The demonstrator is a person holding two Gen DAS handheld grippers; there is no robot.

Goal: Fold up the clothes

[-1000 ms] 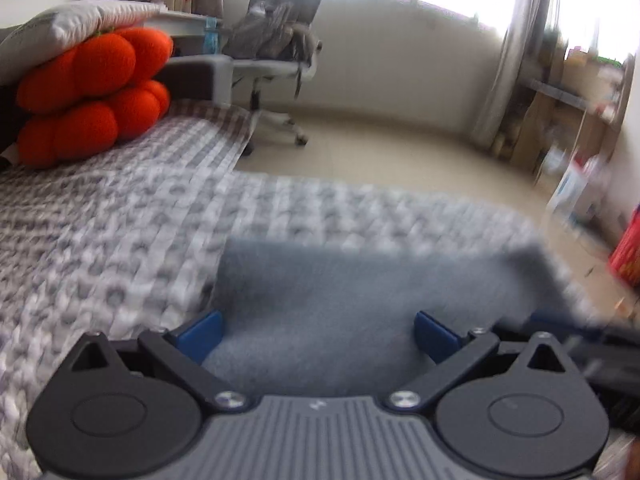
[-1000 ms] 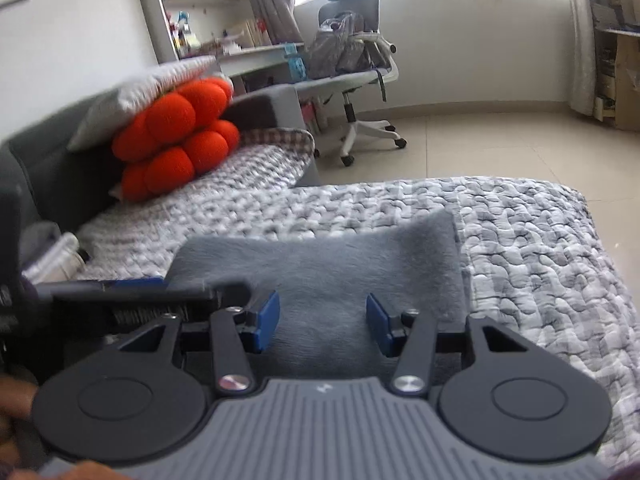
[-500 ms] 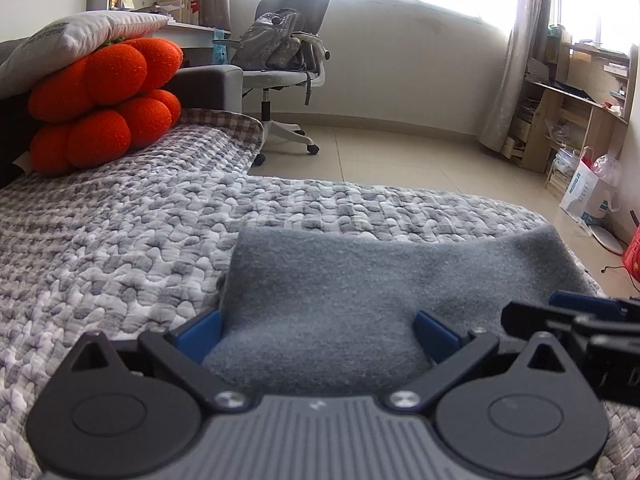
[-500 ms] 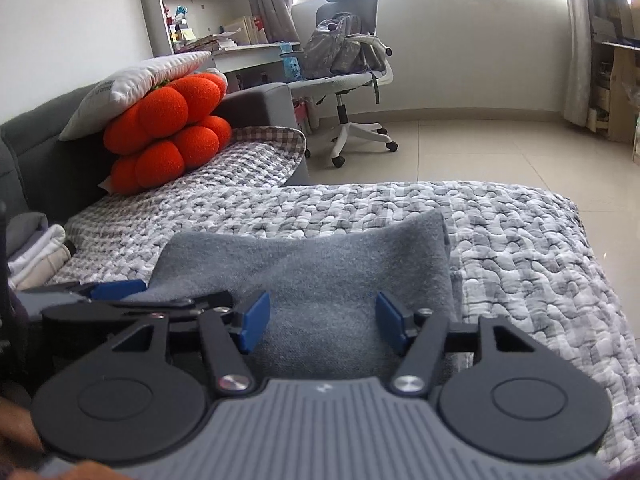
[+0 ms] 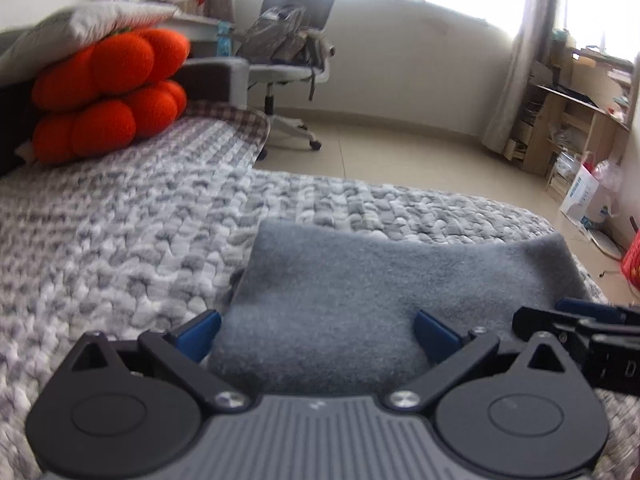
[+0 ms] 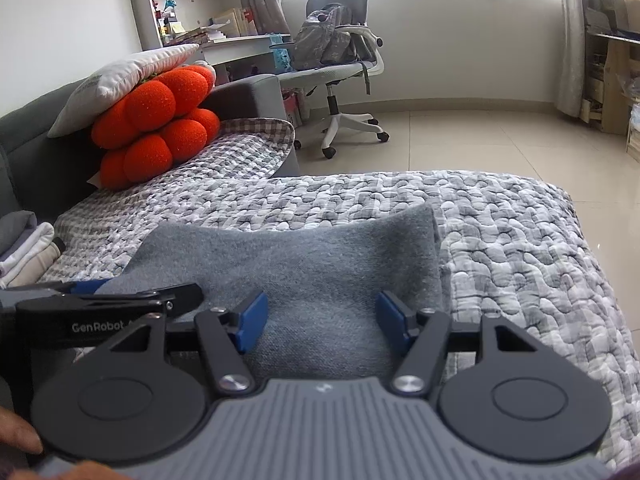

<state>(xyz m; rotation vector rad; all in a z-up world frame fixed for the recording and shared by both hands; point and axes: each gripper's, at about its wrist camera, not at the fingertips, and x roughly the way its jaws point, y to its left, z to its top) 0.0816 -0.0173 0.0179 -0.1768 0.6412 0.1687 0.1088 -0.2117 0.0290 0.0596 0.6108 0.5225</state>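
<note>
Fuzzy grey folded garment [image 5: 360, 300] on nubbly quilt [image 5: 120, 240] — left gripper [image 5: 316, 332], right gripper [image 6: 320, 316] both spread apart above.

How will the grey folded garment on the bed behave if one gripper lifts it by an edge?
The grey garment looks like soft fleece lying in layers, so it would probably droop and unfold. Its fuzzy surface should grip the fingers rather than slip. It likely drags on the bumpy quilt if pushed.

A grey fleece garment [image 5: 360, 300] lies folded into a thick, flat rectangle on the quilted bed cover [image 5: 120, 240], its fuzzy top smooth, its far edge dipping slightly in the middle, corners raised
</note>
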